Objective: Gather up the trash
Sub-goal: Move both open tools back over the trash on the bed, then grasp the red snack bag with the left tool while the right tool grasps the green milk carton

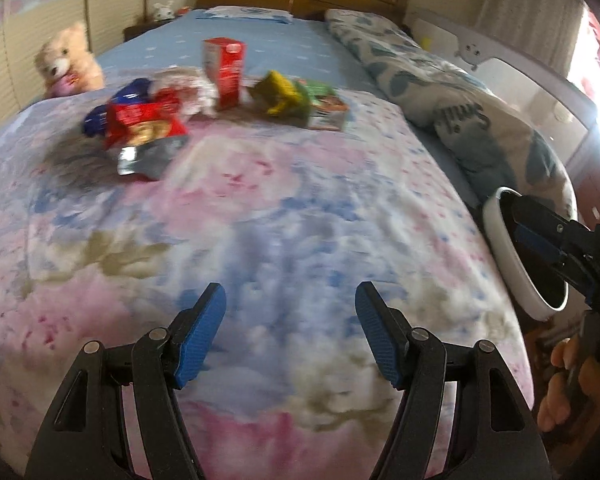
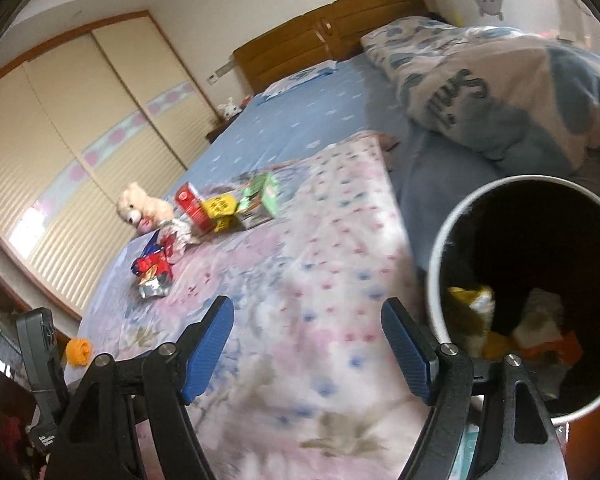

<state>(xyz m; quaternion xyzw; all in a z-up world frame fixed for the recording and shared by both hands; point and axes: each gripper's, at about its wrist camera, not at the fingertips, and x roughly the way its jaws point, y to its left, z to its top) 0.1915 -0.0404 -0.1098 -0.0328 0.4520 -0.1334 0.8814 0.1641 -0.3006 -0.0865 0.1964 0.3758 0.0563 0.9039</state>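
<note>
My left gripper (image 1: 290, 332) has its jaws spread and empty over the fleecy pink-and-blue blanket (image 1: 260, 200); my right gripper (image 2: 308, 350) is likewise spread, with nothing between them. The trash lies well ahead, at eleven o'clock from both: a crinkled red foil packet (image 1: 144, 124), an upright red carton (image 1: 225, 70), a crumpled yellow-green wrapper (image 1: 284, 94). The left hand looks nearer. The white bin (image 2: 436, 280), part-filled, sits at my right gripper's three o'clock.

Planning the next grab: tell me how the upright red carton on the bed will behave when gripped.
The red carton stands tall and narrow on soft bedding, so a nudge would probably tip it. As discarded trash it is likely empty: light, and apt to crush under a hard squeeze.
</note>
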